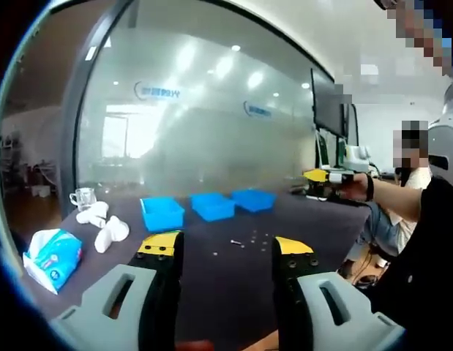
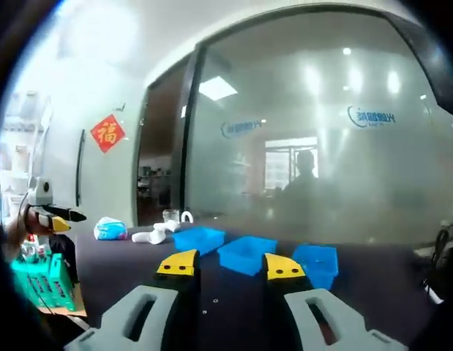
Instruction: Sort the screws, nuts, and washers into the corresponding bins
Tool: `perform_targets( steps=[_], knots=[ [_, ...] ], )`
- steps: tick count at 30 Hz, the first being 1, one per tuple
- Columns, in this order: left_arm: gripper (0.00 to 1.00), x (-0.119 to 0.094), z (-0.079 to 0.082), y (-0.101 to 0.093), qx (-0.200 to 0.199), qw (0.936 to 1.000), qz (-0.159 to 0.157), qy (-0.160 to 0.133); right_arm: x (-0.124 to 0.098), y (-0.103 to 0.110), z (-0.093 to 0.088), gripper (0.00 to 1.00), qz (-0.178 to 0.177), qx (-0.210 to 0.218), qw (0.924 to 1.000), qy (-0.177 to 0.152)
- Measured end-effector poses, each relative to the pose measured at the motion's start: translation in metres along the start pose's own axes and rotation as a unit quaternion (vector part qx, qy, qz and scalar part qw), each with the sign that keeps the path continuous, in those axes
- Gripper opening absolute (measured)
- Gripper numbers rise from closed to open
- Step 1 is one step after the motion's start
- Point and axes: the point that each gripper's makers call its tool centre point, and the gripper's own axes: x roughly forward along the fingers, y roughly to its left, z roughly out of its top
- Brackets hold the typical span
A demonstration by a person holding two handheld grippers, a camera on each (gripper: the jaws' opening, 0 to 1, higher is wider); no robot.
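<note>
In the left gripper view, your left gripper [image 1: 227, 250] rises from the bottom of the frame. Its two grey jaws with yellow tips stand apart and hold nothing. Past the tips lies the dark table top [image 1: 211, 274]. Three blue plastic bins sit in a row across the middle of the frame: one on the left [image 1: 162, 213], one in the middle [image 1: 213, 205] and one on the right [image 1: 254, 199]. The small metal screws, nuts and washers [image 1: 246, 239] lie loose on the table just below the bins, a bit right of the middle. They are too small to tell apart. At the lower left lies a blue and white tissue pack [image 1: 53, 257]. Near it are some white rounded things [image 1: 105, 224] and a clear glass cup [image 1: 83, 197]. At the right of the frame your right gripper [image 1: 323, 176] shows, and you cannot tell how its jaws stand there.

In the right gripper view, your right gripper [image 2: 230, 268] rises from the bottom. Its yellow-tipped jaws stand apart and grip nothing. The three blue bins sit just above the tips. A few tiny bits [image 2: 211, 302] lie on the dark table between the jaws. A green plastic basket [image 2: 42, 284] is at the lower left.
</note>
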Motion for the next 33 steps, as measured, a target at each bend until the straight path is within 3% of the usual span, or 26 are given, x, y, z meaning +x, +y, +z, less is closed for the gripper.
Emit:
perform_targets(
  steps=[12,20,26,33],
  knots=[
    [0.48,0.004,-0.004,-0.002,0.021,0.9996,-0.004,0.017,-0.042,0.019,-0.029,0.38,0.028,0.005,0.9993,0.023],
    [0.48,0.005,-0.003,-0.007,0.024,0.9995,-0.01,0.019,-0.067,0.013,-0.043,0.38,0.017,0.028,0.9987,0.039],
    [0.48,0.007,-0.002,-0.008,0.026,0.9994,-0.01,0.02,-0.073,0.016,-0.049,0.38,0.034,0.025,0.9975,0.057],
    [0.48,0.005,-0.006,-0.01,0.025,0.9991,-0.016,0.03,-0.067,0.03,-0.055,0.38,0.079,0.027,0.9929,0.085]
  ],
)
